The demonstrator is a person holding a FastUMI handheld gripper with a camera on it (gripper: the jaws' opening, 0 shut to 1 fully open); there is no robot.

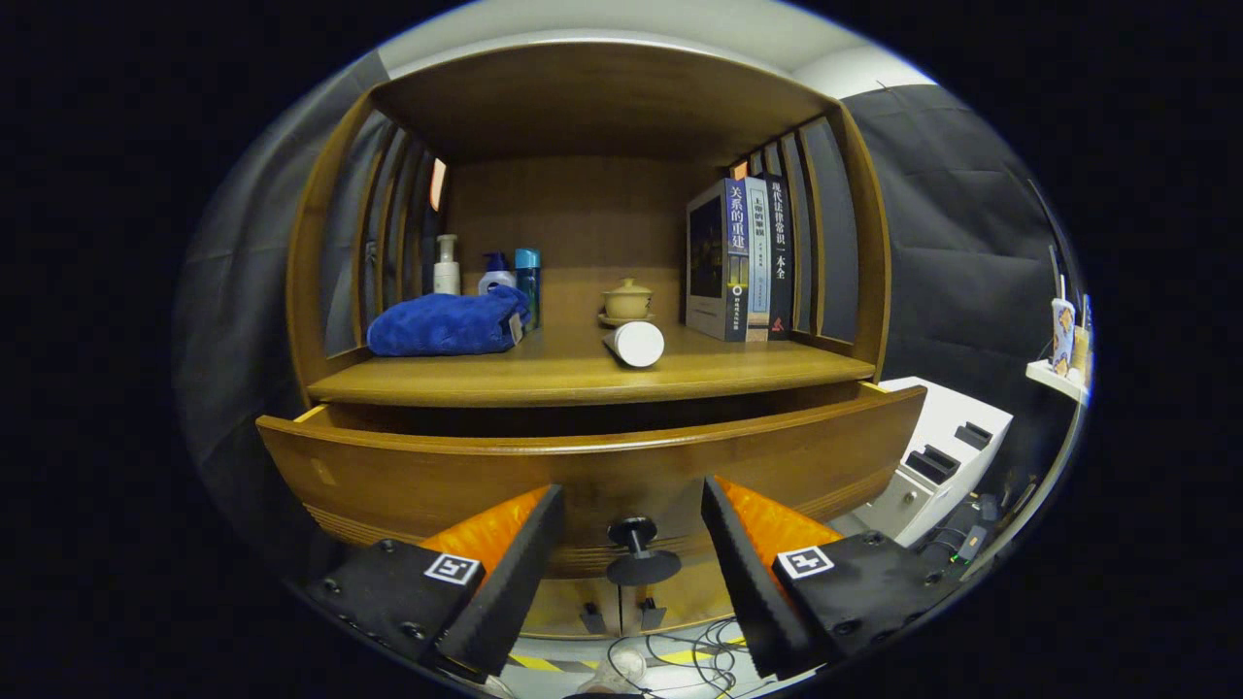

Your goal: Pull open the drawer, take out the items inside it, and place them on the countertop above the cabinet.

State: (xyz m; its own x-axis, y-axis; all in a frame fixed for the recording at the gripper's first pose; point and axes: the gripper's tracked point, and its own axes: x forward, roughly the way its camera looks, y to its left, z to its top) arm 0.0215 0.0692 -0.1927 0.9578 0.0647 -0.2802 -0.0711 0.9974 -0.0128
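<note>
Spread wide, the jaws (631, 529) hold nothing; the drawer's knob (636, 551) sits between them, untouched. Just ahead, the drawer (437, 476) stands pulled open. Beyond it, on the surface (544, 374), lie a blue towel (447, 323), books (743, 257) and a white cup (636, 343) on its side.

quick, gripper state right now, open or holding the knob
Gripper: open, holding nothing; the drawer knob sits between its fingers, untouched, with the drawer pulled partly out.

countertop (583, 374), blue towel (442, 325), white cylinder (636, 343)
</note>
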